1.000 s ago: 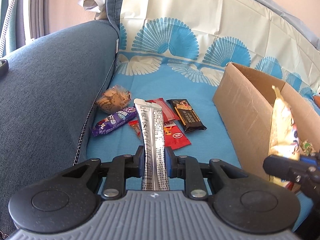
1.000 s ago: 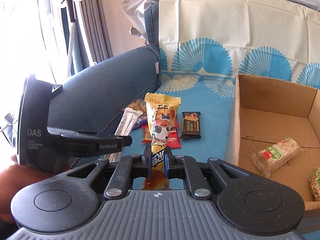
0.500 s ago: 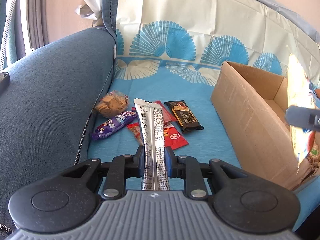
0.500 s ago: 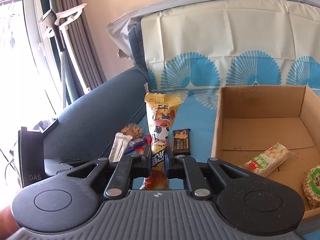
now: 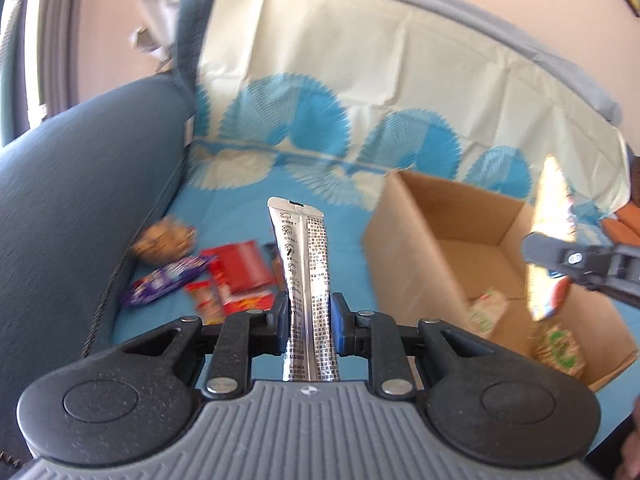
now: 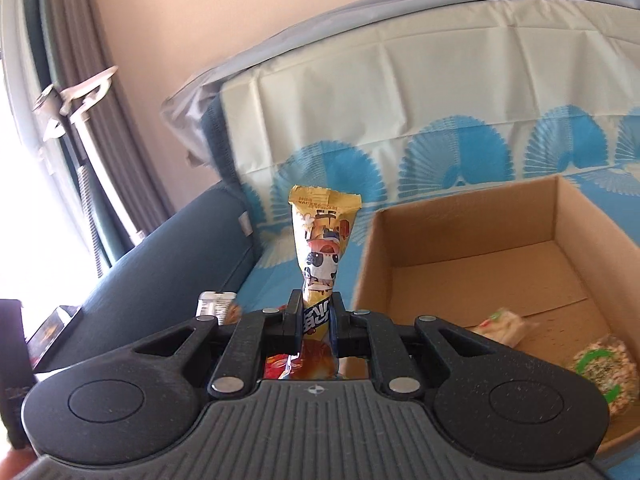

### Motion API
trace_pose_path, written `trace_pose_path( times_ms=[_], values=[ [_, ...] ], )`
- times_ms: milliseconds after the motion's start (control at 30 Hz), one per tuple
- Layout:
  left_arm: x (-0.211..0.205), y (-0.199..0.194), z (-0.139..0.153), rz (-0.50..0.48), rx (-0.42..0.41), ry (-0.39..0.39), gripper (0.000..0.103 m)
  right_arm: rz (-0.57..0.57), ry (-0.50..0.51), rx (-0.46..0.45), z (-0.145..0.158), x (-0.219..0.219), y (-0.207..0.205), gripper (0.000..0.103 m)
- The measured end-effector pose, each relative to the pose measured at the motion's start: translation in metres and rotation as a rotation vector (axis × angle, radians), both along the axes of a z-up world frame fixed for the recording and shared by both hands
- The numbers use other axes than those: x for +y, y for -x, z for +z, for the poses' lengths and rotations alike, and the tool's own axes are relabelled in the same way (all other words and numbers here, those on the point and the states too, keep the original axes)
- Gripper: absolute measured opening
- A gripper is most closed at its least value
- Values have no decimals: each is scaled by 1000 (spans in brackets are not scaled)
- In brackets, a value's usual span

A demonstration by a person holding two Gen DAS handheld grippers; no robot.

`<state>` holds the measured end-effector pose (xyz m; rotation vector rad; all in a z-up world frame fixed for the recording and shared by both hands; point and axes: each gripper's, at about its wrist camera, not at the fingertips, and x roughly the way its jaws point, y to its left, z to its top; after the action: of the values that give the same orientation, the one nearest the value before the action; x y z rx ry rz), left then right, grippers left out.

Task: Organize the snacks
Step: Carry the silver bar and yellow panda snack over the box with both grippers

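Left gripper (image 5: 308, 316) clamps silver sachet (image 5: 306, 264) | right gripper (image 6: 316, 314) clamps yellow packet (image 6: 322, 240), seemingly above box rim (image 6: 370, 248)

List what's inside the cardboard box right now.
In the cardboard box: a pale wrapped snack bar and a round green-labelled rice cake near the front. The near corner is hidden behind the right gripper.

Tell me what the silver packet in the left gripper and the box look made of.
Silver packet: seemingly metallised foil film, glossy; it mirrors light and shows a centre seam and crimped top. Box: plain brown cardboard, matte, raw cut edges and folded corners, no print visible.
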<state>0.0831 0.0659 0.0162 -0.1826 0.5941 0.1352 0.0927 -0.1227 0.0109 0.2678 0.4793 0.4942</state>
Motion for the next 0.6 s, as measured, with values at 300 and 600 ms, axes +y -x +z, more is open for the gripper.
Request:
trace_pose_path(
  times_ms=[300,600],
  values=[
    [-49,-35,42,-77,-91,22,23,-222,-30,55,-9,-58,-32,13],
    [-111,-75,66,-186,-128,12,23,-359,-32,27,-9,-99,-39,13]
  ],
)
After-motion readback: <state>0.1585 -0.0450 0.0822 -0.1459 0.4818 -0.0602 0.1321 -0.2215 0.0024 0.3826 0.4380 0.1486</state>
